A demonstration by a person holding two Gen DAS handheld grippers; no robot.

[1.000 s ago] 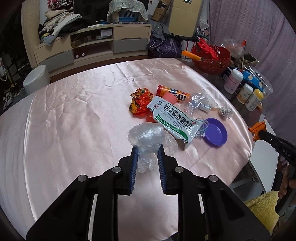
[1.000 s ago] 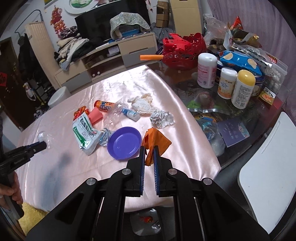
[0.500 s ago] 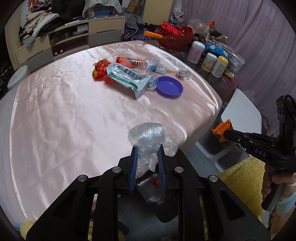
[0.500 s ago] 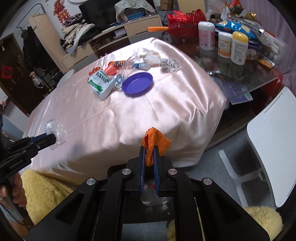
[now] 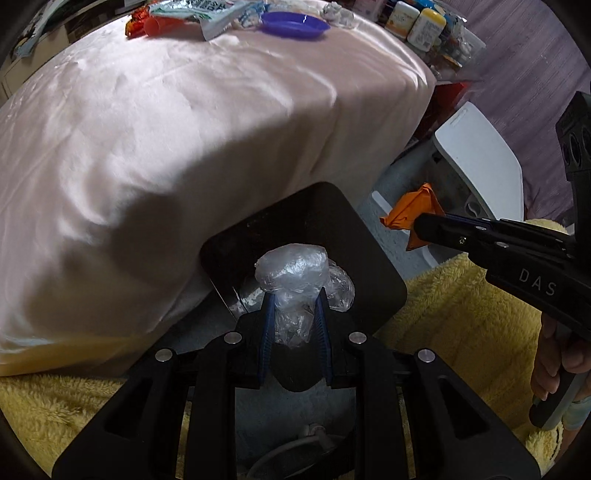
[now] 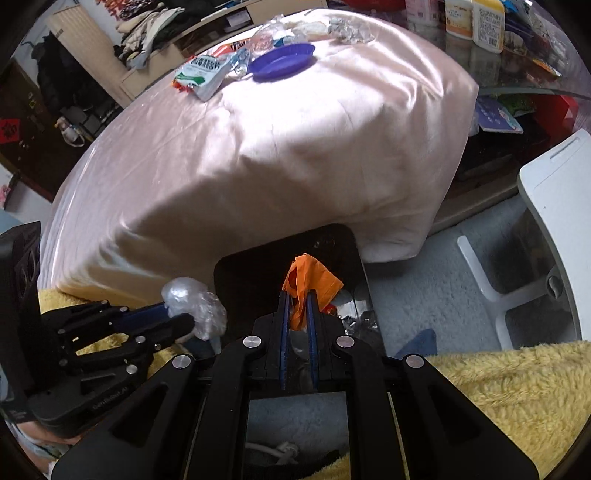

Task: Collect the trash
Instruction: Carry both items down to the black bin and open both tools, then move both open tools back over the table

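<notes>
My left gripper (image 5: 294, 295) is shut on a crumpled clear plastic bag (image 5: 295, 273), hanging over the open black trash bin (image 5: 373, 251) on the floor beside the table. My right gripper (image 6: 298, 295) is shut on an orange wrapper (image 6: 310, 282), also above the bin (image 6: 332, 240). In the left wrist view the right gripper (image 5: 419, 229) reaches in from the right with the orange wrapper (image 5: 410, 206). In the right wrist view the left gripper (image 6: 173, 314) sits at lower left with the clear bag (image 6: 195, 306). More trash lies far back on the pink tablecloth (image 5: 184, 110).
On the table are a purple plate (image 6: 282, 61), a green-and-white packet (image 6: 201, 72), crumpled foil (image 5: 338, 11) and bottles (image 6: 472, 18). A white chair (image 6: 554, 206) stands to the right. Yellow fleece (image 5: 461, 317) covers the person's lap; a hand (image 5: 554, 365) grips the right handle.
Both grippers have dropped from over the table to below its edge and tipped downward; the black bin now fills the view under the held plastic bag and orange wrapper.
</notes>
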